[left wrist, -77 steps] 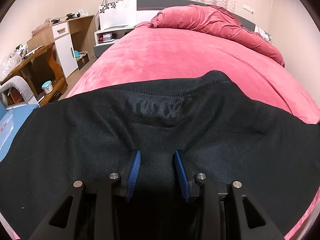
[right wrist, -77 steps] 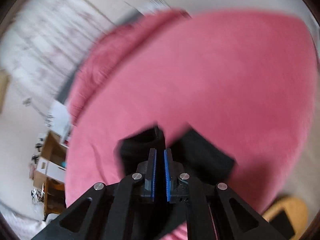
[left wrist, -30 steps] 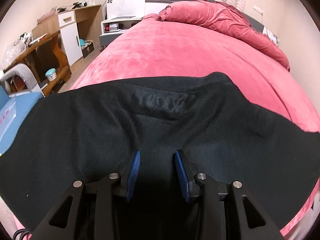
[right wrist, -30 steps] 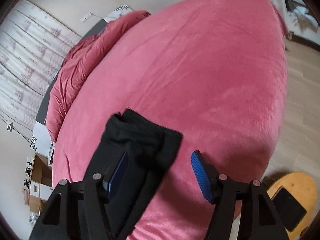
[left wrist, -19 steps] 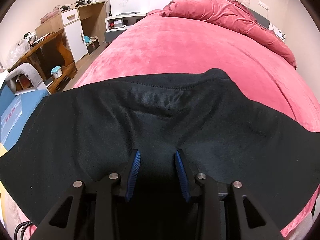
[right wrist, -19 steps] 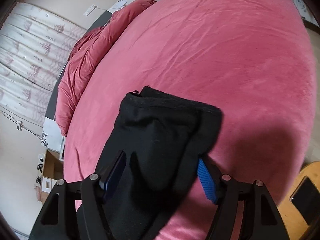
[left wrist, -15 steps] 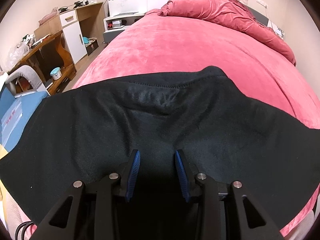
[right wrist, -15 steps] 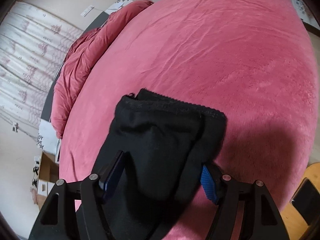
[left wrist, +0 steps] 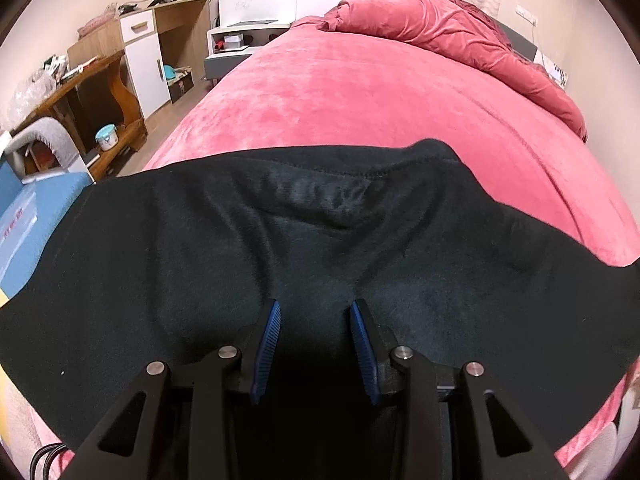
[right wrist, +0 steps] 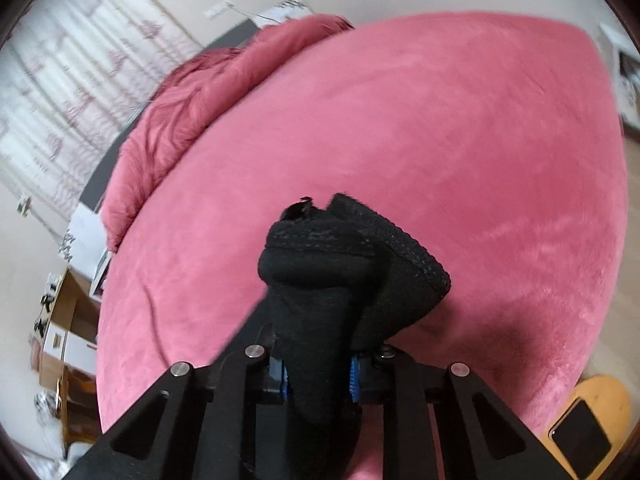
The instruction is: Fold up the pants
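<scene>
Black fleece pants [left wrist: 320, 240] lie spread across the near end of a pink bed [left wrist: 380, 92], the stitched waistband toward the far side. My left gripper [left wrist: 316, 328] rests on the pants with its blue pads [left wrist: 266, 344] apart, holding nothing. In the right wrist view, my right gripper [right wrist: 318, 376] is shut on the bunched leg ends of the pants [right wrist: 348, 264], lifted above the bed [right wrist: 440, 140].
A rumpled red duvet [left wrist: 460, 36] lies at the head of the bed. A wooden desk and white cabinet [left wrist: 132, 52] stand to the left, with a blue box [left wrist: 24, 216] nearby. A wooden stool with a phone [right wrist: 584, 432] stands by the bed's right corner.
My right gripper has closed on the pants' leg ends, which lay flat between its open fingers, and lifted them into a bunch. The left gripper has stayed open on the pants.
</scene>
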The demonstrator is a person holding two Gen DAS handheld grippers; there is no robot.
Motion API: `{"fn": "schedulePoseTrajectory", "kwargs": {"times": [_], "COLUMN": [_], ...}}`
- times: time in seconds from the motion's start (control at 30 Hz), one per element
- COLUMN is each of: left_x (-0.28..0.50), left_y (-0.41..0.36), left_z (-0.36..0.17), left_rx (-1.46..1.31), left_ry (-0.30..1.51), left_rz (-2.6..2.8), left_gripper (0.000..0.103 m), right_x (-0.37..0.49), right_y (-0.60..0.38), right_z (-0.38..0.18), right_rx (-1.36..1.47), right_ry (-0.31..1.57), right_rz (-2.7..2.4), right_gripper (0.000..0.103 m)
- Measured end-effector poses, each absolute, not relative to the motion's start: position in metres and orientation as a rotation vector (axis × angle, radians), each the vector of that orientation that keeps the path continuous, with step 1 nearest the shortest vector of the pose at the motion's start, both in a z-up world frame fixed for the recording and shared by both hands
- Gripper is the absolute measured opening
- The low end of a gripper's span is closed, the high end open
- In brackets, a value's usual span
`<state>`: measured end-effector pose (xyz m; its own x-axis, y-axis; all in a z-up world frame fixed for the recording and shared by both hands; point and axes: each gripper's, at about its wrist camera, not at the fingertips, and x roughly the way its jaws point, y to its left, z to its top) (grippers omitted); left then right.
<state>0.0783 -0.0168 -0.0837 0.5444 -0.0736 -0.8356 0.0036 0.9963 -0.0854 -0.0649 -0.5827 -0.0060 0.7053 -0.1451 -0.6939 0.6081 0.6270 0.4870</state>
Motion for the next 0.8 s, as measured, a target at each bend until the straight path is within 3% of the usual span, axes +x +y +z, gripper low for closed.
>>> {"fn": "schedulePoseTrajectory", "kwargs": {"times": [0.37, 0.8], "left_x": [0.077, 0.062], "left_y": [0.047, 0.122], "left_z": [-0.05, -0.039], "left_rx": [-0.197, -0.308], "left_ry": [0.887, 0.833], "left_rz": [-0.064, 0.051], "left_gripper": [0.037, 0.037], "right_x": [-0.032, -0.009], "right_y": [-0.428, -0.273], "right_z": [0.088, 0.072], "right_rx": [0.502, 0.234], "right_ry": [0.61, 0.714], "right_rz": [-0.165, 0.048], "right_gripper": [0.019, 0.019]}}
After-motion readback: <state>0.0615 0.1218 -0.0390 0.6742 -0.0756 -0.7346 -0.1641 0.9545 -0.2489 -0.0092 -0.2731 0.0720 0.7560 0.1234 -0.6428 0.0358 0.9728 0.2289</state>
